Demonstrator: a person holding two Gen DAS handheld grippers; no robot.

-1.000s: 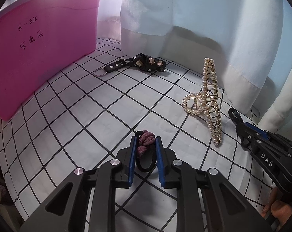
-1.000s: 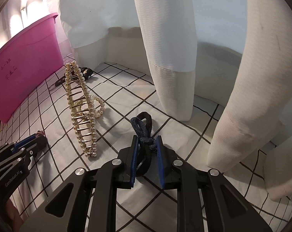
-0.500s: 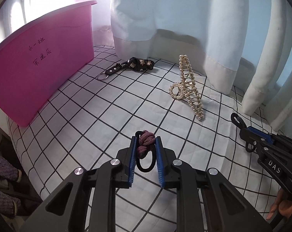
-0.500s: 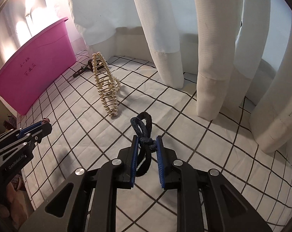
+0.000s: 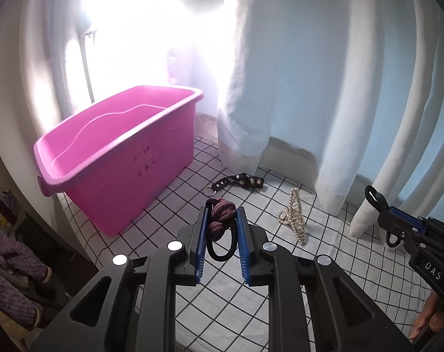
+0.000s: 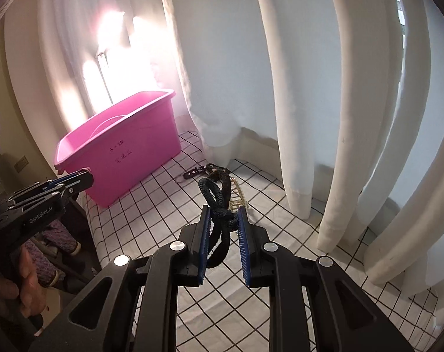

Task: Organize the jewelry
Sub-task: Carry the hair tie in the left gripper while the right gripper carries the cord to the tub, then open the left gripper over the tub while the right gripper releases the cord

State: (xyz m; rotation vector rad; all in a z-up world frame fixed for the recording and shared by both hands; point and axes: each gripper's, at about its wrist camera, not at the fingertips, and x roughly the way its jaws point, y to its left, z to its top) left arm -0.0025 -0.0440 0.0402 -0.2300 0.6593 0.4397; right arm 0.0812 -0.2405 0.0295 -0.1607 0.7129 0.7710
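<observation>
The left hand-held gripper (image 5: pixel 222 220) is clamped on a mauve knotted hair tie (image 5: pixel 220 214) with a black loop, held in the air above the checked tabletop (image 5: pixel 169 205); the right hand-held gripper (image 6: pixel 223 220) is clamped on a dark navy knotted hair tie (image 6: pixel 219 202), likewise aloft; a pearl hair claw (image 5: pixel 294 217) and a studded black strap (image 5: pixel 239 182) lie on the cloth near the curtain (image 5: pixel 310 88); the pink bin (image 5: pixel 119 158) stands open to the left.
</observation>
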